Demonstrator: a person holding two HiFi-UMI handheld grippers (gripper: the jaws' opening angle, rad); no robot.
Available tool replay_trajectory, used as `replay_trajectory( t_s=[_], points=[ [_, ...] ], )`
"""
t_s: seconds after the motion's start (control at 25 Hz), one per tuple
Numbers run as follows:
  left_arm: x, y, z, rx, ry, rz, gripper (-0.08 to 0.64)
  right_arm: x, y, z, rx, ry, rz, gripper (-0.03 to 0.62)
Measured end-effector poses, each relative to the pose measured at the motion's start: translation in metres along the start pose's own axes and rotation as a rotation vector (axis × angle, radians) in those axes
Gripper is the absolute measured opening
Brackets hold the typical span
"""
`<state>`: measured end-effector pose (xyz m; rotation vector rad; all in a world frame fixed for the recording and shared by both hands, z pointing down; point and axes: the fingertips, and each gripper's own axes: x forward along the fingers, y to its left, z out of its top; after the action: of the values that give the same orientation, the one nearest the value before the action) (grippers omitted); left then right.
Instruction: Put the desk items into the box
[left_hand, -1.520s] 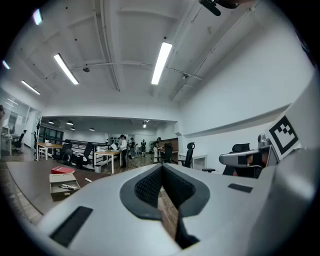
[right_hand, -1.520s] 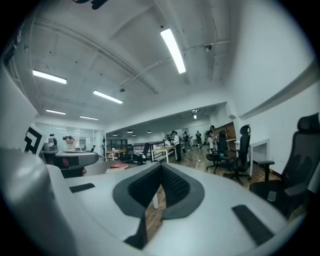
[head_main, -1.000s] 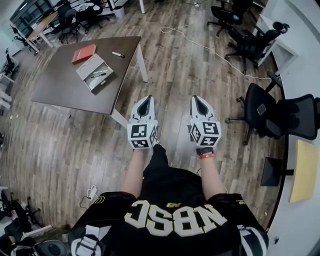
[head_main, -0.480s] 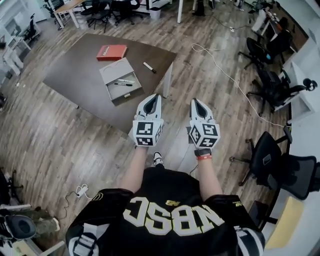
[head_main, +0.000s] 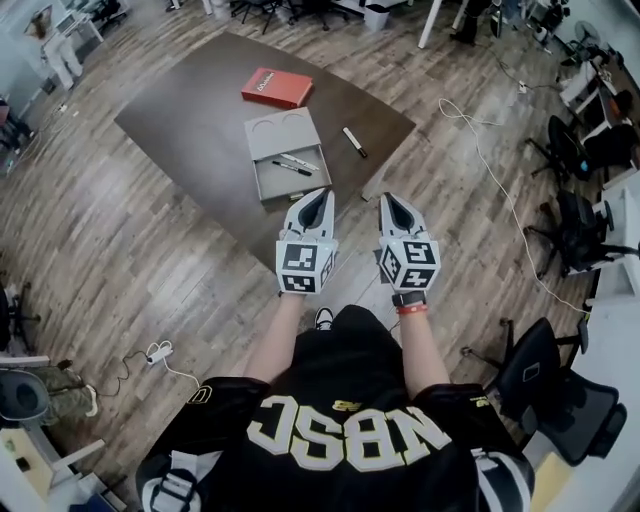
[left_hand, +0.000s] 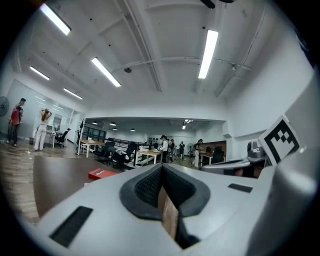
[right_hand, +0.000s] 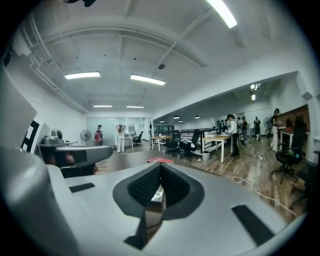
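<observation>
A dark brown desk stands ahead of me in the head view. On it lies an open grey box with two pens inside, a red book behind it, and a black-and-white marker to its right. My left gripper and right gripper are held side by side at the desk's near edge, both shut and holding nothing. The red book shows low over the left gripper's jaws, and the red book also sits beyond the right gripper's jaws.
Wood-plank floor surrounds the desk. Black office chairs stand at the right, a white cable runs across the floor, and a power strip lies at the lower left. Several people stand far off by desks in the gripper views.
The desk has come closer and shifted toward the middle of the head view. Both grippers kept the same side-by-side pose and stayed shut.
</observation>
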<state>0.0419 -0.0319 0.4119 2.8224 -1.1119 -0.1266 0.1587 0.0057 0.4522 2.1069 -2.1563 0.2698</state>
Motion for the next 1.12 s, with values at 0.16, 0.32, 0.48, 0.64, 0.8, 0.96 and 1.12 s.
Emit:
replay_trajectory(
  t_s=[0.16, 0.32, 0.48, 0.64, 0.8, 0.96, 1.12],
  points=[
    [0.01, 0.028, -0.011, -0.022, 0.022, 0.051, 0.014, 0.034, 0.004, -0.006, -0.004, 0.034, 0.042, 0.009],
    [0.03, 0.051, -0.016, -0.021, 0.024, 0.088, 0.014, 0.071, -0.002, -0.01, -0.017, 0.06, 0.072, 0.012],
    [0.064, 0.072, -0.025, -0.016, 0.034, 0.112, 0.014, 0.116, -0.015, -0.013, -0.036, 0.093, 0.106, 0.012],
    [0.104, 0.09, -0.031, -0.018, 0.061, 0.121, 0.014, 0.159, -0.03, -0.018, -0.057, 0.143, 0.13, 0.021],
    [0.141, 0.105, -0.039, -0.015, 0.095, 0.114, 0.014, 0.194, -0.04, -0.029, -0.048, 0.19, 0.151, 0.032],
    [0.173, 0.113, -0.053, -0.02, 0.136, 0.111, 0.014, 0.225, -0.058, -0.046, -0.045, 0.247, 0.166, 0.049],
    [0.197, 0.122, -0.069, -0.025, 0.175, 0.105, 0.014, 0.251, -0.075, -0.068, -0.028, 0.308, 0.168, 0.057]
  ],
)
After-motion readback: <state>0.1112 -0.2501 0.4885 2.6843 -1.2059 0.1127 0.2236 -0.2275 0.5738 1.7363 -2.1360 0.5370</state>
